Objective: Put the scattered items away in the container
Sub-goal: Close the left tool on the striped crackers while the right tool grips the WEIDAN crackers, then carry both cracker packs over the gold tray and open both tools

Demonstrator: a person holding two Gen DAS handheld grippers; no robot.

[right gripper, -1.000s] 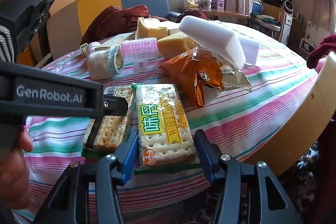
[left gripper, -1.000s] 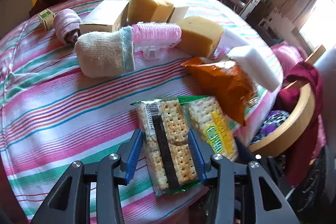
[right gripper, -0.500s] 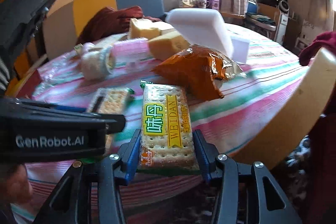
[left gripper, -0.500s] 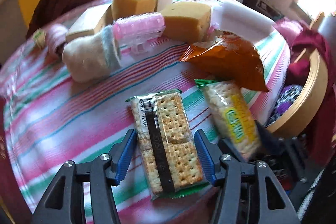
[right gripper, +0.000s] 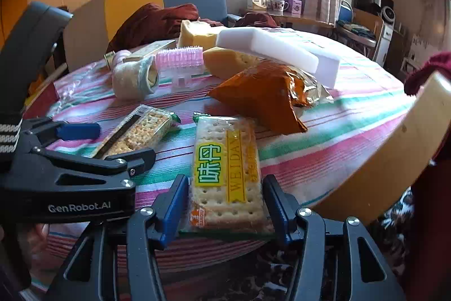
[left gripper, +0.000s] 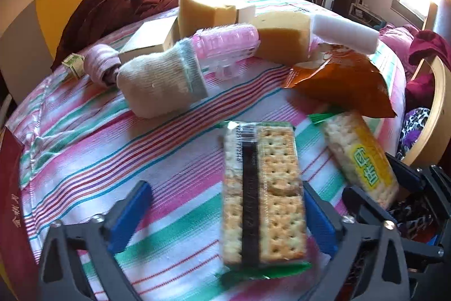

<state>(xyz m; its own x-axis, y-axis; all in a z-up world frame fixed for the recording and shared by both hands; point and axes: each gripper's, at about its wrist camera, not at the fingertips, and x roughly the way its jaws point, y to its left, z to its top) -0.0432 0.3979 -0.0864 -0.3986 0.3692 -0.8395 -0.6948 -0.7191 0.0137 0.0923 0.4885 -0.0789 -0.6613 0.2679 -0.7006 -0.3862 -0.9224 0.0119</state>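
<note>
Two cracker packets lie near the front edge of the striped table (left gripper: pixel 112 160). The one with a barcode and black seam (left gripper: pixel 262 205) lies between my left gripper's (left gripper: pixel 224 185) jaws, which are opening and stand wide; it sits close to the right finger with a broad gap on the left. The yellow-labelled packet (right gripper: pixel 225 168) lies between my right gripper's (right gripper: pixel 224 178) jaws, which are opening, the pads just off its sides. The round wooden container (right gripper: pixel 394 148) stands off the table's right edge, with clothes inside.
Further back on the table lie an orange snack bag (left gripper: pixel 344 83), a white foam block (left gripper: pixel 344 33), two yellow sponges (left gripper: pixel 282 38), a pink brush (left gripper: pixel 225 47), a cream sock (left gripper: pixel 160 83), a pink sock roll (left gripper: pixel 98 64) and a box (left gripper: pixel 149 38). Dark red cloth (left gripper: pixel 112 7) lies behind.
My left gripper let go of the barcode packet and its jaws spread wide, and its view rolled. My right gripper squeezed the yellow-labelled packet, then eased off it.
</note>
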